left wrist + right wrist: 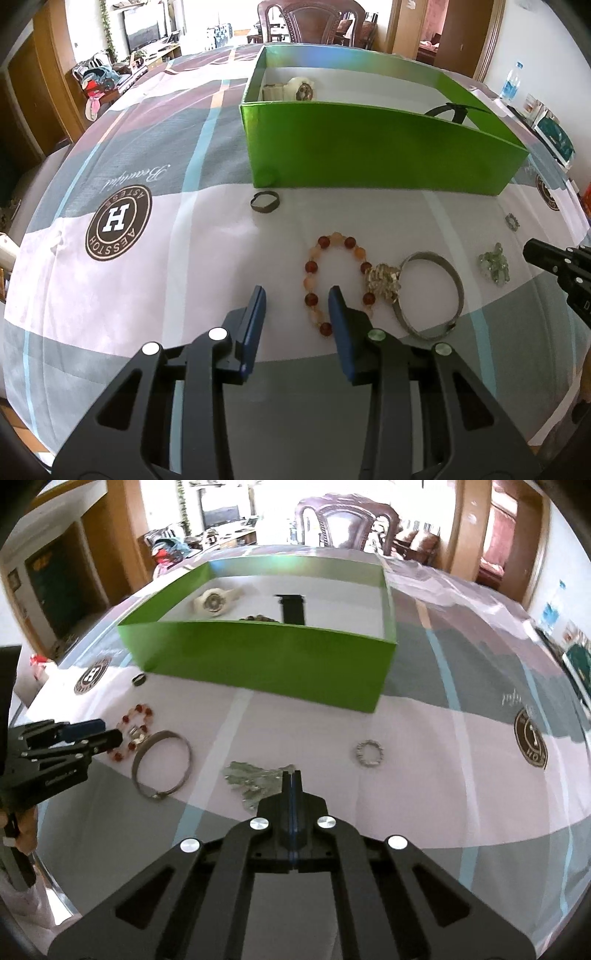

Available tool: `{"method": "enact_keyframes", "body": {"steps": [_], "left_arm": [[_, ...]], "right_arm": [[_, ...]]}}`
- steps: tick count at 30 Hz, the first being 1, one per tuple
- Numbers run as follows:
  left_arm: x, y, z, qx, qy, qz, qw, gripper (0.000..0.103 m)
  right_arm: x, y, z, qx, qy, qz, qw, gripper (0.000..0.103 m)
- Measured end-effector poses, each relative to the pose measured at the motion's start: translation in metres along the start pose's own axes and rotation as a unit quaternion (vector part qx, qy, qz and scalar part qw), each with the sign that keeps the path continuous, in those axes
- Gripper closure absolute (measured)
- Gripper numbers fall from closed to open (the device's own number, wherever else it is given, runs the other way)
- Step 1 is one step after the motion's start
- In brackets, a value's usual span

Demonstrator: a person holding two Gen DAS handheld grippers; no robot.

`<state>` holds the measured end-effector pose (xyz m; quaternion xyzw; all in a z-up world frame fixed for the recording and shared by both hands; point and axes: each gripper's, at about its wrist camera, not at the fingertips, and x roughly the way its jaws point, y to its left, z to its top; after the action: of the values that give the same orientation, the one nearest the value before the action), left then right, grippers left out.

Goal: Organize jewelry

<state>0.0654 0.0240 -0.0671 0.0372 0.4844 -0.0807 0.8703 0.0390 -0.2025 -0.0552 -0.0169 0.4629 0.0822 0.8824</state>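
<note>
A green box (369, 147) (266, 661) stands on the cloth and holds a white watch (301, 88) (212, 602) and a black strap (291, 609). My left gripper (297, 295) is open just above a red and orange bead bracelet (325, 280), its right finger inside the loop. A gold charm (382, 278) and a silver bangle (432, 295) (162, 770) lie beside it. My right gripper (291, 775) is shut and empty, its tip over a pale green crystal piece (251, 781) (493, 264).
A dark ring (264, 201) (139, 679) lies by the box's near left corner. A small beaded ring (369, 752) (512, 221) lies to the right. The patterned tablecloth (147, 277) covers the table. A chair (347, 520) stands behind it.
</note>
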Motion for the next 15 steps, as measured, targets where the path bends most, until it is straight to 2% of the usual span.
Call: {"method": "enact_keyframes", "body": {"steps": [2,6,8,9,15], "left_arm": [[0.001,-0.002,0.002,0.003,0.0,0.002,1.0,0.067],[0.002,-0.006,0.003,0.007,-0.002,0.006,1.0,0.066],[0.003,-0.006,0.003,0.007,-0.002,0.006,1.0,0.066],[0.003,-0.007,0.003,0.007,-0.002,0.006,1.0,0.066],[0.003,-0.009,0.003,0.009,-0.005,0.004,0.9999,0.068]], "right_arm": [[0.005,-0.001,0.002,0.007,0.008,0.002,1.0,0.094],[0.016,0.006,0.0,0.005,0.02,0.011,1.0,0.087],[0.019,0.01,0.0,0.006,0.022,0.014,1.0,0.066],[0.02,0.011,0.0,0.005,0.019,0.016,1.0,0.062],[0.025,0.02,0.004,0.0,0.021,0.022,1.0,0.062]]}}
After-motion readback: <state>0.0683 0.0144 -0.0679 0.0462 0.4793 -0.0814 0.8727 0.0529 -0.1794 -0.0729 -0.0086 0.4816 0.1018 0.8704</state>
